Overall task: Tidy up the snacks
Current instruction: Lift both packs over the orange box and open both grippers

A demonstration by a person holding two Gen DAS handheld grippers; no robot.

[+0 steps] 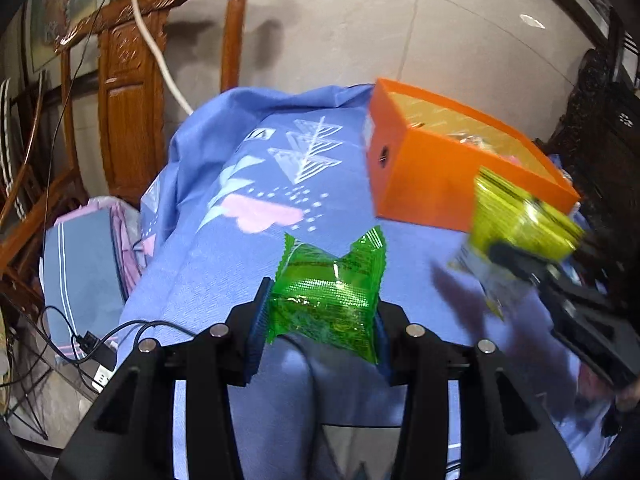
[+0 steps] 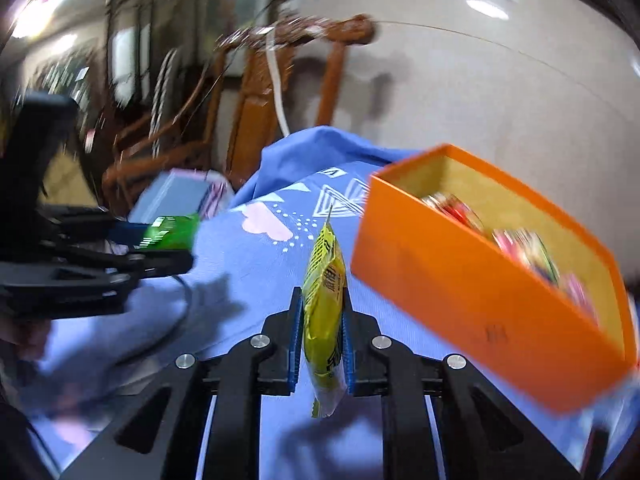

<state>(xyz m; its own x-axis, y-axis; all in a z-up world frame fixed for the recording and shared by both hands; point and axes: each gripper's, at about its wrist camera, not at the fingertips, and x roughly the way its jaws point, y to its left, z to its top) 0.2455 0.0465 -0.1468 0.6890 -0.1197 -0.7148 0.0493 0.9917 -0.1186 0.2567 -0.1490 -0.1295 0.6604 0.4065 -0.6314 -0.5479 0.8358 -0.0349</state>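
Green foil snack packet: pinched between the blue pads of my left tongs, carried above the blue patterned cloth on the bench.

Yellow snack packet: held edge-on and upright in my right tongs, just beside the near wall of the box.

Orange cardboard box: open-topped, resting on the cloth, already holding several wrapped snacks (too blurred to name).

Carved wooden chair: behind the bench, not involved.

Handling note, my judgement: the yellow packet sits closer, so I would lift it over the rim first, release only once it is fully inside, then bring the green one across, keeping my two tongs from crossing.
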